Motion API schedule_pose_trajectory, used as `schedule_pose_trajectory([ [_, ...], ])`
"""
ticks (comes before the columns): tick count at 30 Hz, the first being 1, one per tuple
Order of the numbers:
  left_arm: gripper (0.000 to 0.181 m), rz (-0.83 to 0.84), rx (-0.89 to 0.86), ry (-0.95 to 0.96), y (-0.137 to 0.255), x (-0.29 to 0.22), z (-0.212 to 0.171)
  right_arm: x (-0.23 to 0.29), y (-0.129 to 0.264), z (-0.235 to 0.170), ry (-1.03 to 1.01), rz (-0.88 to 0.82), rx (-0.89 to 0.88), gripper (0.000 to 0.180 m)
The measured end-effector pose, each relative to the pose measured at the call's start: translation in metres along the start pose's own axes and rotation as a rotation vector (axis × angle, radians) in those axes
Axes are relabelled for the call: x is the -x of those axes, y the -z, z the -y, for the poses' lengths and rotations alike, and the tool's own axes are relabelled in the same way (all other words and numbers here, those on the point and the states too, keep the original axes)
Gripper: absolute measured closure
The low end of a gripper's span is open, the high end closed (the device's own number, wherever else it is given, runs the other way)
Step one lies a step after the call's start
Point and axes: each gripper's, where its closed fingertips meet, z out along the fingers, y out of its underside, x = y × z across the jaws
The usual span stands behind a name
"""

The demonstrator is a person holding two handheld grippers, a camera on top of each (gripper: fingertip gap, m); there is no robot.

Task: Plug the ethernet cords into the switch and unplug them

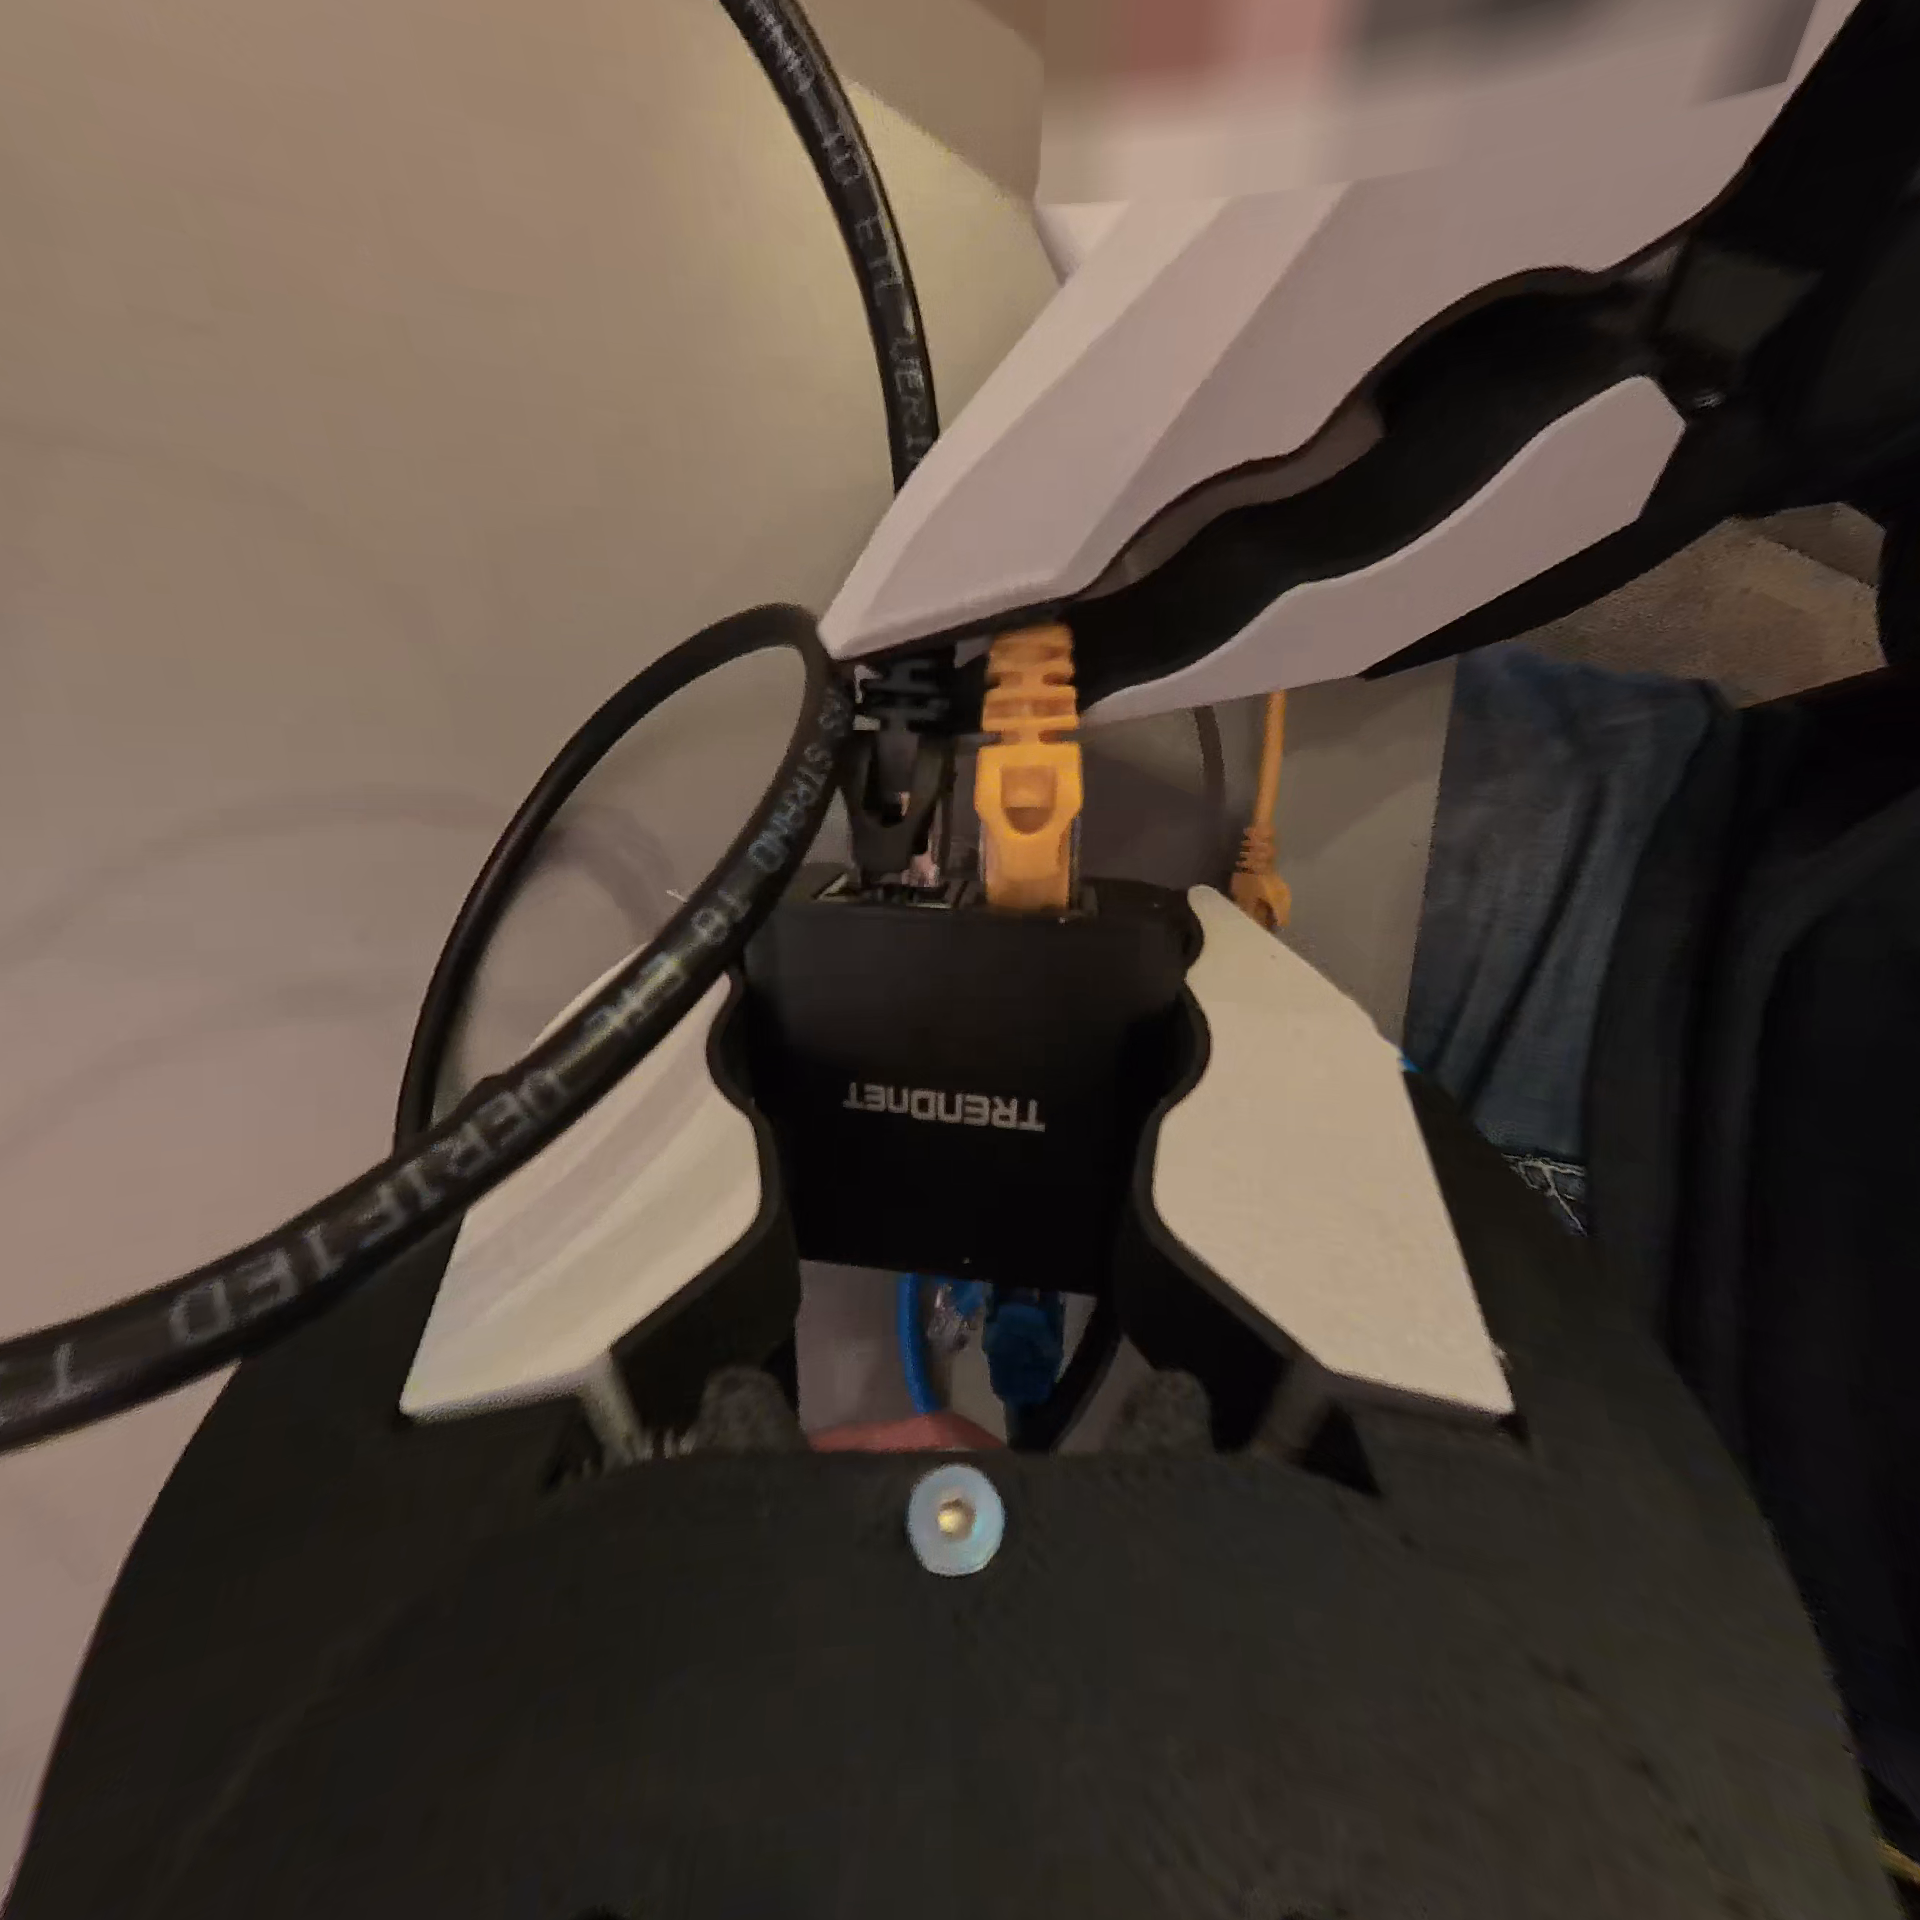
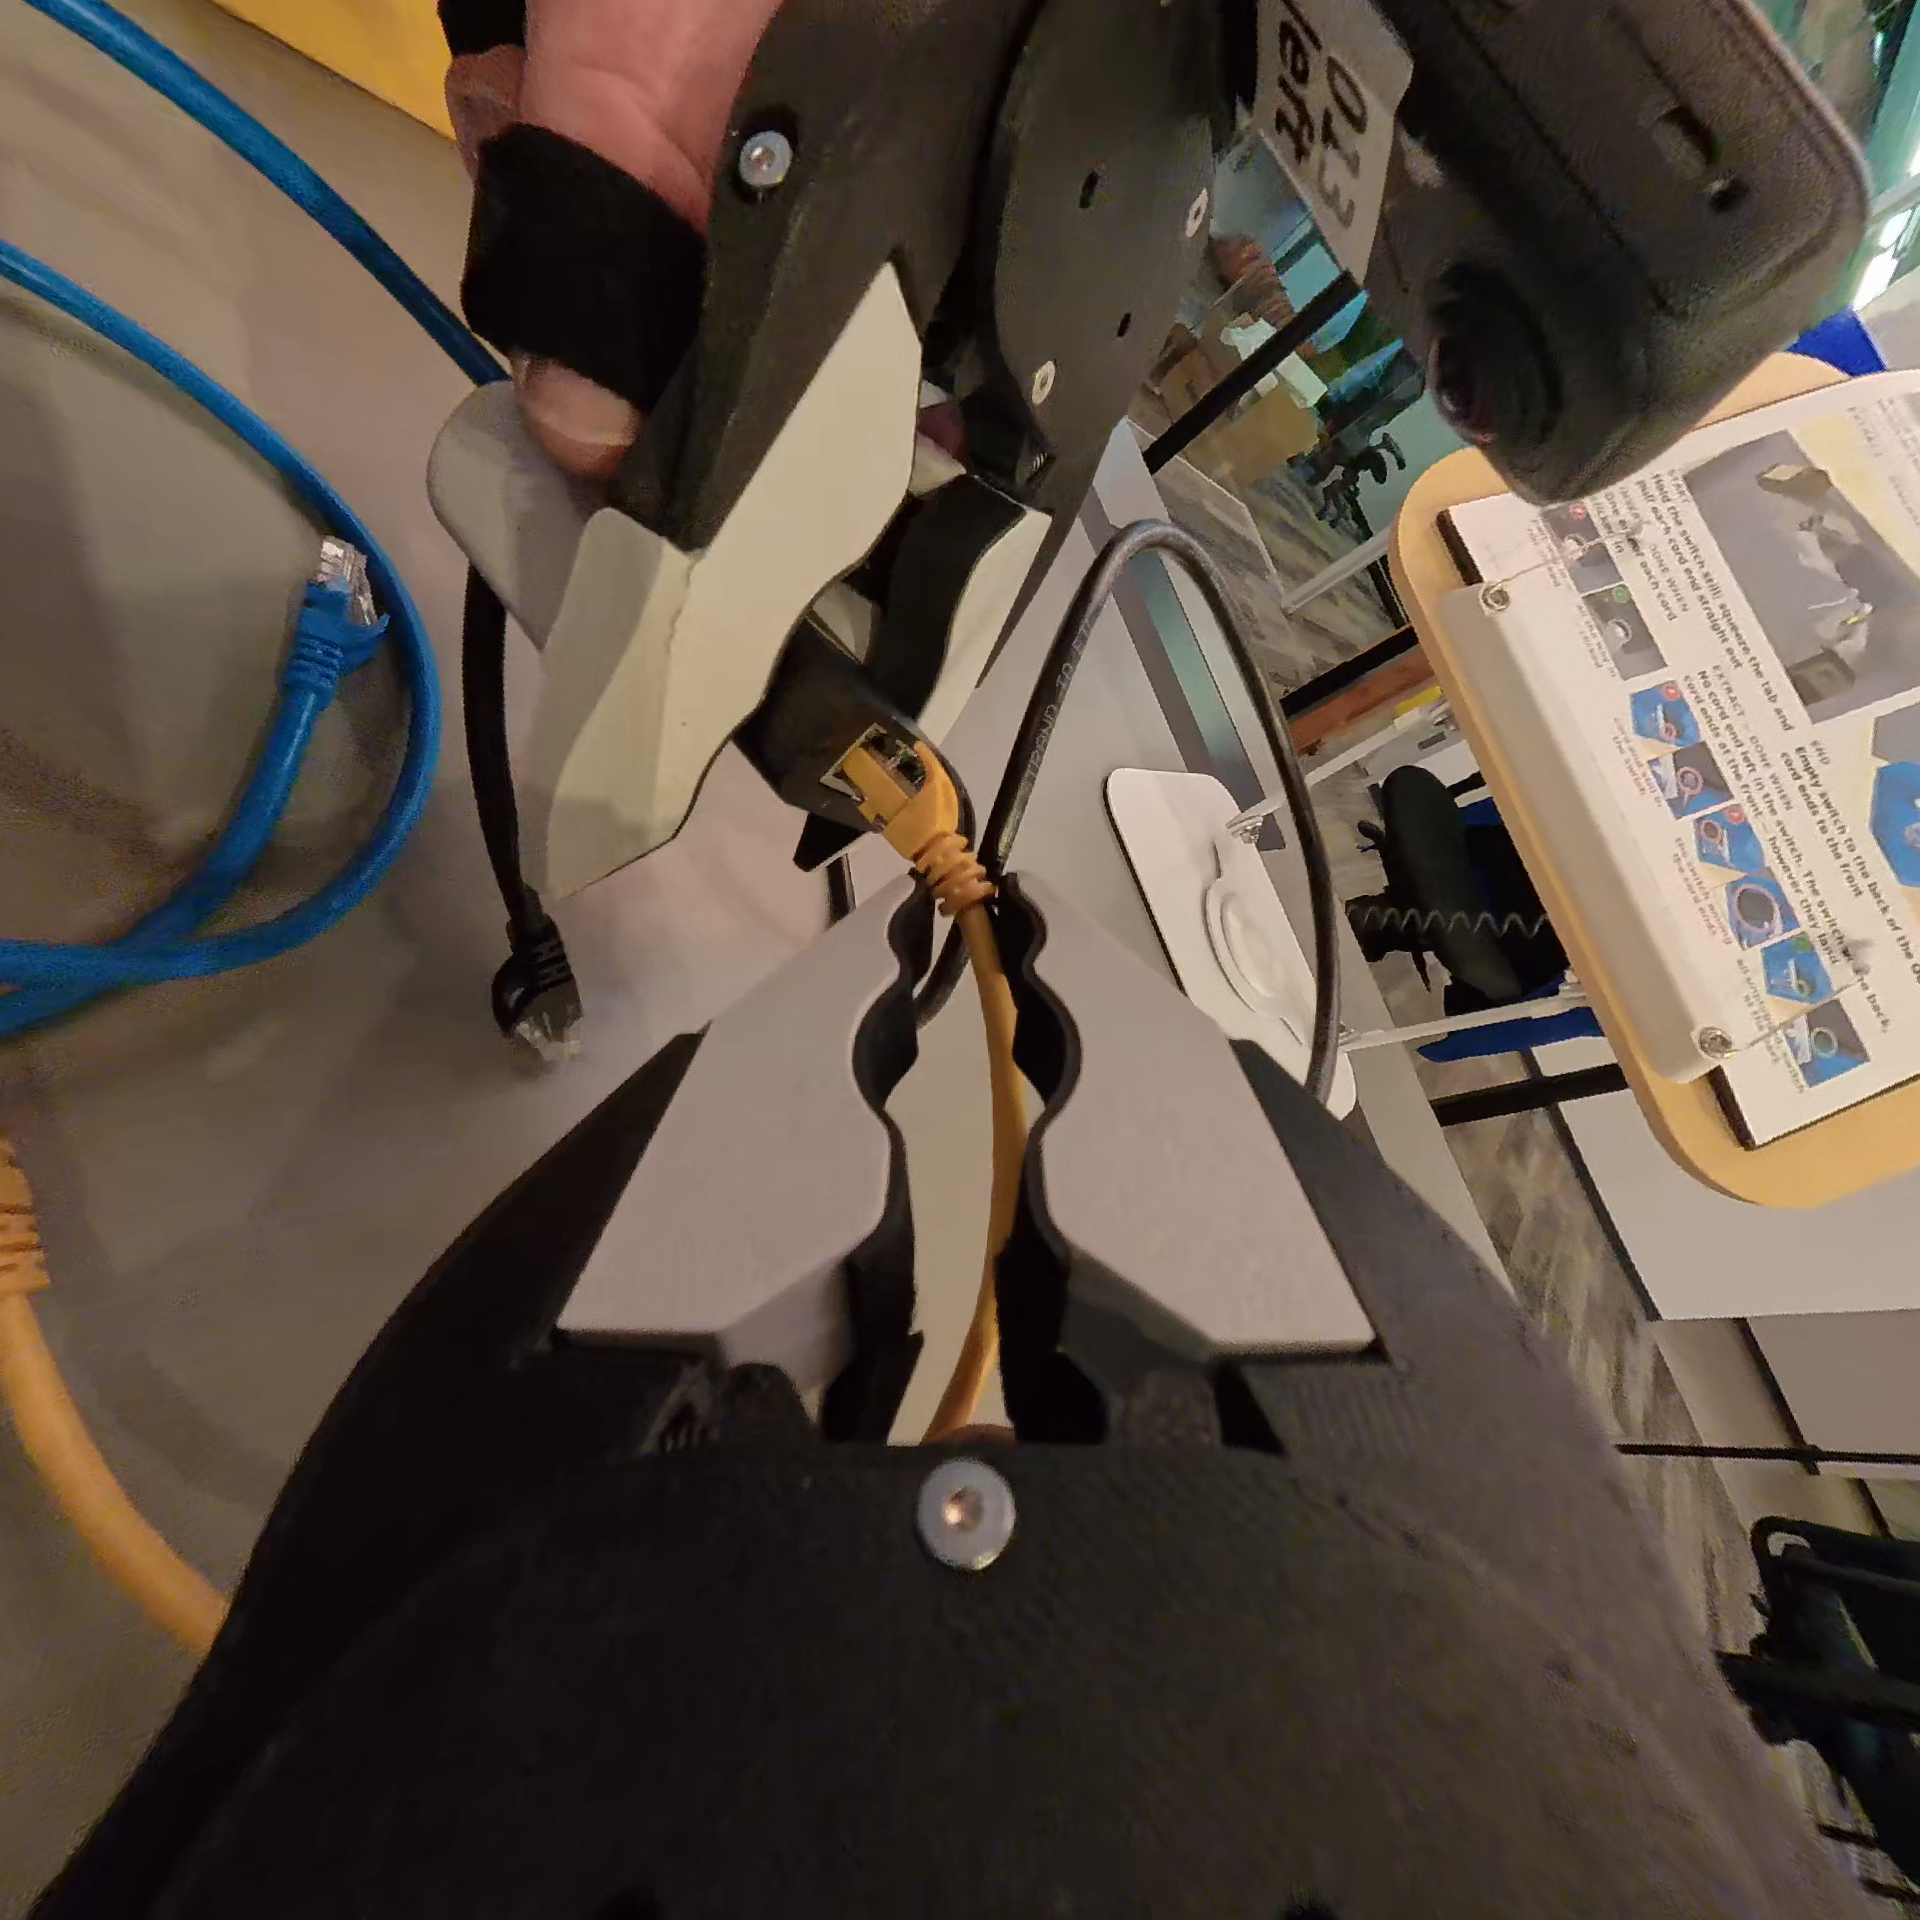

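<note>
My left gripper [image 1: 971, 935] is shut on the black switch [image 1: 956, 1081] and holds it with the ports facing away. A yellow ethernet plug [image 1: 1029, 821] sits in one port. A black plug [image 1: 894, 769] stands at the port beside it; I cannot tell whether it is seated. My right gripper [image 2: 966, 894] is shut on the yellow cord [image 2: 997, 1091] just behind the plug's boot. It shows in the left wrist view [image 1: 997, 665], coming in from the upper right. In the right wrist view the left gripper [image 2: 800, 769] holds the switch [image 2: 821, 717] above the grey table [image 2: 208, 1143].
A blue cord [image 2: 405, 665] with a loose plug [image 2: 332, 613] loops at the left. A loose black plug [image 2: 535, 997] lies on the table. The yellow cord's other end [image 2: 21, 1247] is at the left edge. A printed sheet on a round wooden board [image 2: 1714, 790] stands at the right. Some 5 centimeters of space lies between my two pairs of fingers.
</note>
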Motion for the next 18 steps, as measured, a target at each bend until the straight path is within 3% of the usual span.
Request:
schedule_pose_trajectory([
  [5,0.103,0.069,0.039,-0.017,0.002,0.006,0.0,0.002,-0.001,-0.005,-0.052,0.026,-0.011,0.166],
  [10,0.105,0.145,0.078,0.002,0.011,0.019,-0.004,-0.005,0.009,-0.001,-0.211,0.09,-0.081,0.138],
  [14,0.106,0.185,0.083,-0.009,0.023,0.024,-0.004,0.007,0.025,0.015,-0.51,0.337,-0.218,0.111],
  [15,0.106,0.197,0.083,-0.015,0.026,0.025,-0.003,0.01,0.029,0.016,-0.573,0.393,-0.219,0.095],
  [18,0.106,0.232,0.085,-0.027,0.031,0.027,-0.003,0.024,0.037,0.023,-0.698,0.528,-0.203,0.097],
])
